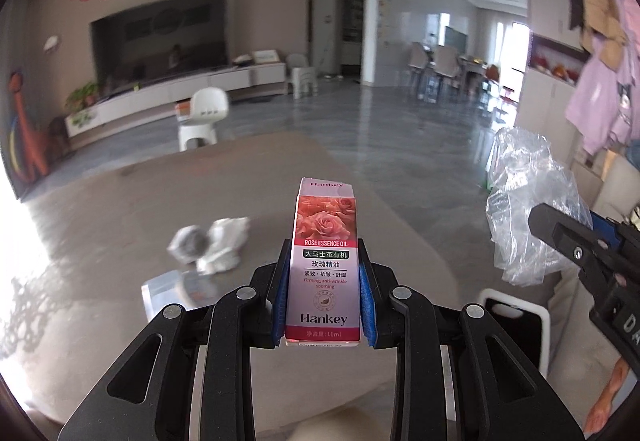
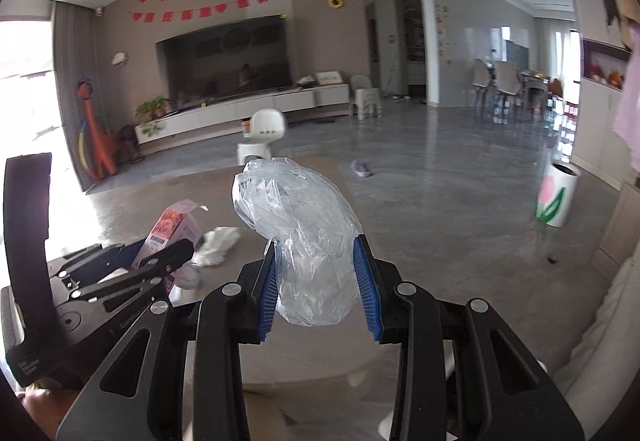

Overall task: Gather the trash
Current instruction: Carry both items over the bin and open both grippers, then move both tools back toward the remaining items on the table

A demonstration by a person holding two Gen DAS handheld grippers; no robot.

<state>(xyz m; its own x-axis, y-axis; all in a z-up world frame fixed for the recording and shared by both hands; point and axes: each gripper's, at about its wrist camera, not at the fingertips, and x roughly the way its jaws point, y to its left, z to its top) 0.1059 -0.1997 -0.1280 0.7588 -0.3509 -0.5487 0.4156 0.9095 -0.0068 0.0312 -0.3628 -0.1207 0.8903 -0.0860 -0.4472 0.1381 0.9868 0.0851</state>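
Now: left tongs grip one box | right tongs grip one bag

Box upright at lower centre between left gripper fingers; crumpled tissue on table left of it; plastic bag at right edge.

The right gripper is clamping a crumpled clear plastic bag between its blue pads, the bag bulging up above them. To its left, the left gripper is holding a pink box tilted over the grey table. A white wad, possibly tissue, is lying on the table just beside that box. A white bin with a tulip print is standing on the floor, well apart to the right.
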